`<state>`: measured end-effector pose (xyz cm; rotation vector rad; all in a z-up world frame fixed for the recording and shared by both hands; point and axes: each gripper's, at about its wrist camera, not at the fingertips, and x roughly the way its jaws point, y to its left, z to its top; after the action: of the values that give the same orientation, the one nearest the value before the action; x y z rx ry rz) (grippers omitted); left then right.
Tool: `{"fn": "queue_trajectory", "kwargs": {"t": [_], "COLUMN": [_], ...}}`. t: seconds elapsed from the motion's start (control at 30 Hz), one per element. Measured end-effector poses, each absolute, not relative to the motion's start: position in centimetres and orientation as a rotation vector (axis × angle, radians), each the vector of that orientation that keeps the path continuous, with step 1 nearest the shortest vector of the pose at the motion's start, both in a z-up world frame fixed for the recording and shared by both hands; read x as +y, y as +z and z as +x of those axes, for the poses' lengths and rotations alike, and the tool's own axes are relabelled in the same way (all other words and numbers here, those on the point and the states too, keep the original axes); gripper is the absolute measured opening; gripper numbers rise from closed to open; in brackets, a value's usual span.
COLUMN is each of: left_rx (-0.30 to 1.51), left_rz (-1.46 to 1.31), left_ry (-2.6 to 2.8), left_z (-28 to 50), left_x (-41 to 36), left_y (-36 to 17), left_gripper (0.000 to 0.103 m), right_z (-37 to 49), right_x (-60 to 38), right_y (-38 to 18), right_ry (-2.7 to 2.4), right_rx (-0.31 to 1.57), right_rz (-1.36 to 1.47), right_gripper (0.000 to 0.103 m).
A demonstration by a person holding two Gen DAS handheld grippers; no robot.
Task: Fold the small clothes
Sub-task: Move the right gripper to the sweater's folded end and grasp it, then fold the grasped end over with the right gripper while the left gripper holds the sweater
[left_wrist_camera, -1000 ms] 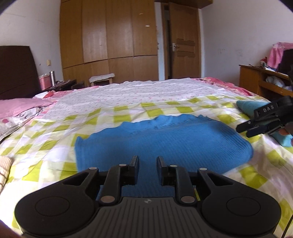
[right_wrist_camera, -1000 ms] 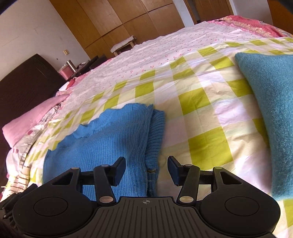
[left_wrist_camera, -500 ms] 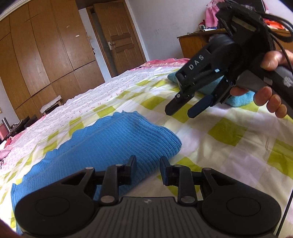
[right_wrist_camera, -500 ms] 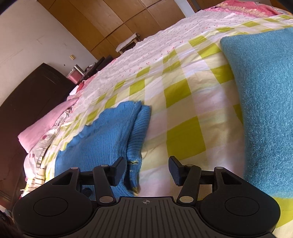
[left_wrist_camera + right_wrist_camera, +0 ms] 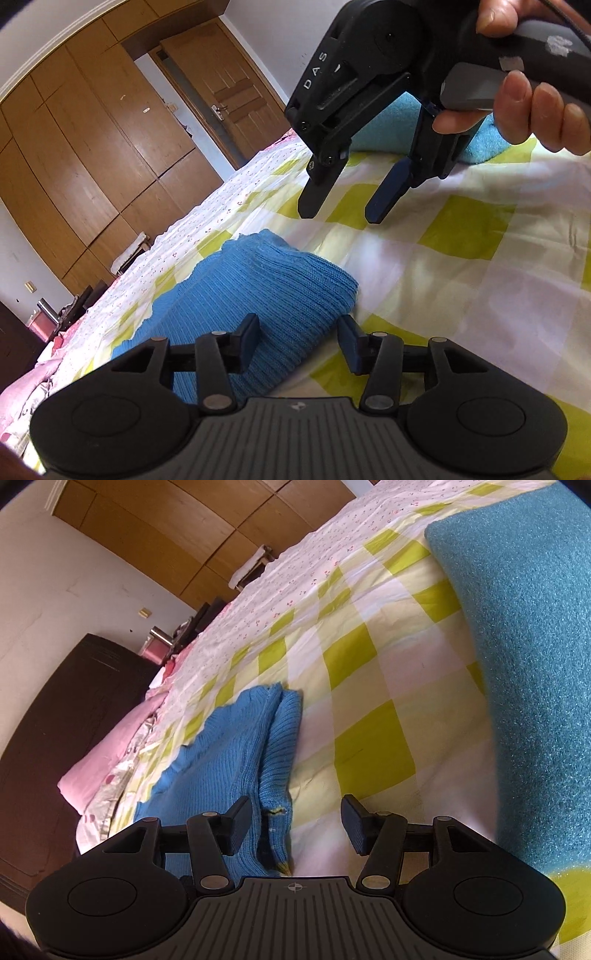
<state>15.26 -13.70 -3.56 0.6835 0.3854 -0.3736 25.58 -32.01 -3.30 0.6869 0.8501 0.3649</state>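
Folded blue sweater (image 5: 266, 295) on checked bedspread (image 5: 461, 266), between just-widened left gripper (image 5: 299, 341) jaws, ungripped; right gripper (image 5: 341, 216) open, empty.

Sweater (image 5: 266, 291) lies folded on bedspread (image 5: 461, 258), near front edge of bed. Left gripper (image 5: 299, 339) sits just over its right end, fabric betw. the spread fingers, no pinch. Right gripper (image 5: 341, 216) hangs above bedspread, beyond & right of sweater, apart from it; hand (image 5: 532, 107) on its handle. Cushion (image 5: 528, 657) lies on bedspread right of sweater, well apart, behind right gripper in left-wrist view. In right-wrist view sweater's folded edge runs betw. that gripper's fingers. Wardrobe (image 5: 85, 147) & door (image 5: 229, 99) stand behind bed; headboard (image 5: 55, 738) far left.
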Motion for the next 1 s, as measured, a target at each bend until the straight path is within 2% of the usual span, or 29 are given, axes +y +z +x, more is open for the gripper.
{"fn": "queue_trajectory", "kwargs": {"t": [0.17, 0.2, 0.23, 0.33, 0.43, 0.6, 0.83, 0.87, 0.9, 0.97, 1.0], "left_rx": [0.422, 0.431, 0.439, 0.461, 0.47, 0.467, 0.49, 0.493, 0.494, 0.493, 0.493], "left_rz": [0.678, 0.667, 0.65, 0.588, 0.505, 0.43, 0.315, 0.303, 0.294, 0.282, 0.272], "left_ry": [-0.358, -0.357, -0.361, -0.356, -0.364, -0.392, -0.425, -0.427, -0.429, -0.432, -0.436], "left_z": [17.0, 17.2, 17.3, 17.8, 17.9, 17.9, 18.2, 18.2, 18.2, 18.2, 18.1], "left_x": [-14.6, -14.7, -14.7, -14.3, -13.2, -12.3, -10.9, -10.7, -10.6, -10.4, -10.3], "left_y": [-3.0, -2.8, -2.7, -2.2, -1.2, 0.1, 0.9, 0.9, 0.9, 1.0, 1.1], "left_gripper": [0.055, 0.053, 0.044, 0.028, 0.022, 0.018, 0.016, 0.016, 0.016, 0.016, 0.016], "right_z": [25.6, 25.6, 25.7, 26.2, 27.1, 29.4, 31.6, 31.8, 31.8, 32.1, 32.1], "right_x": [-31.8, -31.8, -31.7, -31.2, -30.6, -29.2, -27.6, -27.5, -27.4, -27.3, -27.3], "right_y": [-3.1, -3.2, -3.2, -3.2, -3.4, -4.3, -5.3, -5.3, -5.3, -5.6, -5.7], "right_ry": [0.38, 0.384, 0.388, 0.4, 0.42, 0.448, 0.443, 0.44, 0.435, 0.414, 0.412], "right_rx": [0.846, 0.847, 0.848, 0.847, 0.85, 0.873, 0.886, 0.883, 0.88, 0.902, 0.912], "right_rz": [0.694, 0.696, 0.698, 0.698, 0.72, 0.799, 0.824, 0.831, 0.831, 0.823, 0.835], "right_gripper": [0.056, 0.056, 0.056, 0.056, 0.059, 0.067, 0.067, 0.066, 0.058, 0.028, 0.025]}}
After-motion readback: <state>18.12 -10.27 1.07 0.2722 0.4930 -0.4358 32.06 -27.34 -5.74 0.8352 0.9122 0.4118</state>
